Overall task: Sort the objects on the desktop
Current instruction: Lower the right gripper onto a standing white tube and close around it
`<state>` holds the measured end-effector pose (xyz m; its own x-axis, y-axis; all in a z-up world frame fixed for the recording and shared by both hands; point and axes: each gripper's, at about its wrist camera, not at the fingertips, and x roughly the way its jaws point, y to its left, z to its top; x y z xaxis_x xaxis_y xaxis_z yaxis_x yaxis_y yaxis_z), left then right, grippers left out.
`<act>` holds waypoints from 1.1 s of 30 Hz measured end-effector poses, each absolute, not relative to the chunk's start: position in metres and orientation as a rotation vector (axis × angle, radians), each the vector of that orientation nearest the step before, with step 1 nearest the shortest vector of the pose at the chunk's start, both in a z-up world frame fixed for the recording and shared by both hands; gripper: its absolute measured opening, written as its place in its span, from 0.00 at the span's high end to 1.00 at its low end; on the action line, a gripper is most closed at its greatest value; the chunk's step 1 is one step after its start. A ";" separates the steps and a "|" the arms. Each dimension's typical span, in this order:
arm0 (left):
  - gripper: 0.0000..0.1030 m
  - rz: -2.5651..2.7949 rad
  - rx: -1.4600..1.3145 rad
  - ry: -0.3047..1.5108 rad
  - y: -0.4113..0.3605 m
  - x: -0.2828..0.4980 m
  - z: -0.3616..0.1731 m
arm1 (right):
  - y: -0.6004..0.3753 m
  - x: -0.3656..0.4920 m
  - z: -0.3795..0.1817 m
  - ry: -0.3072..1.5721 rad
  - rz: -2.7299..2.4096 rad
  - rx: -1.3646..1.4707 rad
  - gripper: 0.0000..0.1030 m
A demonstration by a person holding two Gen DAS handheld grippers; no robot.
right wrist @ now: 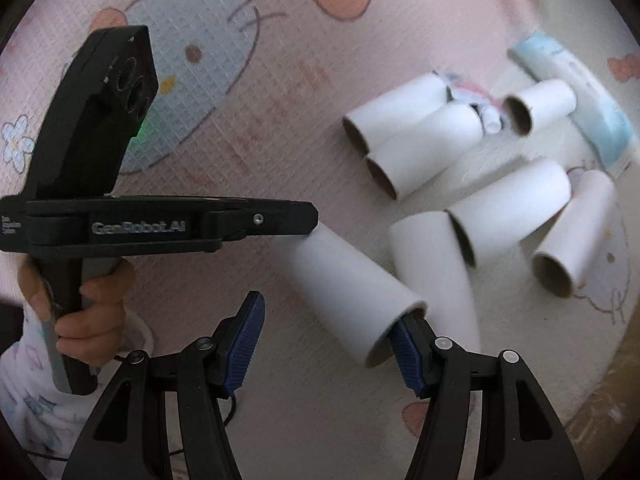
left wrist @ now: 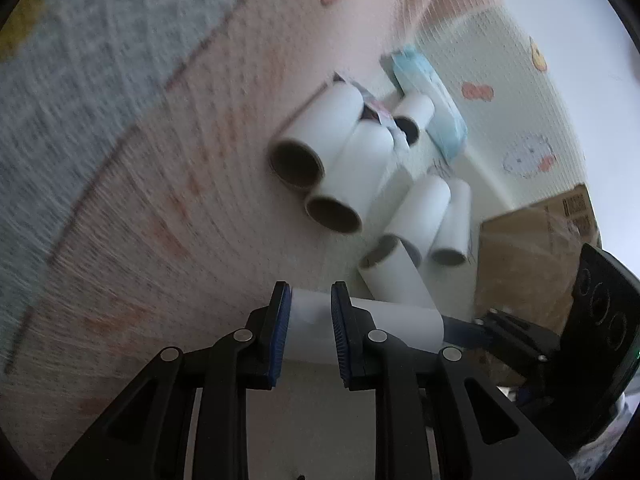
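white tubes [right wrist: 404, 148] with brown insides lie on a pink mat [right wrist: 280, 92] printed with a pale blue cat face and orange fruit. a light blue pack [right wrist: 592, 108] lies beside them. black grippers carry blue pads [right wrist: 244, 340].

left tool [left wrist: 308, 328] pinching white tube [left wrist: 360, 332], tube pile [left wrist: 360, 184] beyond

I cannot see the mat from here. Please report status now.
Left gripper jaws clamp one end of white tube. Right gripper open, one pad inside tube's other end. Other tubes piled ahead, nothing blocking.
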<state>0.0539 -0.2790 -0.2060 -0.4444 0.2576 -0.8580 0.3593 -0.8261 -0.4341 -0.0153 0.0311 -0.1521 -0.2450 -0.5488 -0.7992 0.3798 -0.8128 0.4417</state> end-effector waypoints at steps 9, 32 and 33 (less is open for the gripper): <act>0.78 -2.456 1.572 0.694 -0.263 0.086 -0.182 | 0.067 -0.025 -0.123 -0.286 -2.170 1.361 0.43; 0.53 -2.344 1.328 1.384 -0.245 0.101 -0.232 | 0.044 -0.011 -0.158 0.004 -1.977 1.494 0.49; 0.51 -2.337 1.339 1.404 -0.243 0.098 -0.235 | 0.043 -0.011 -0.160 0.011 -1.971 1.493 0.49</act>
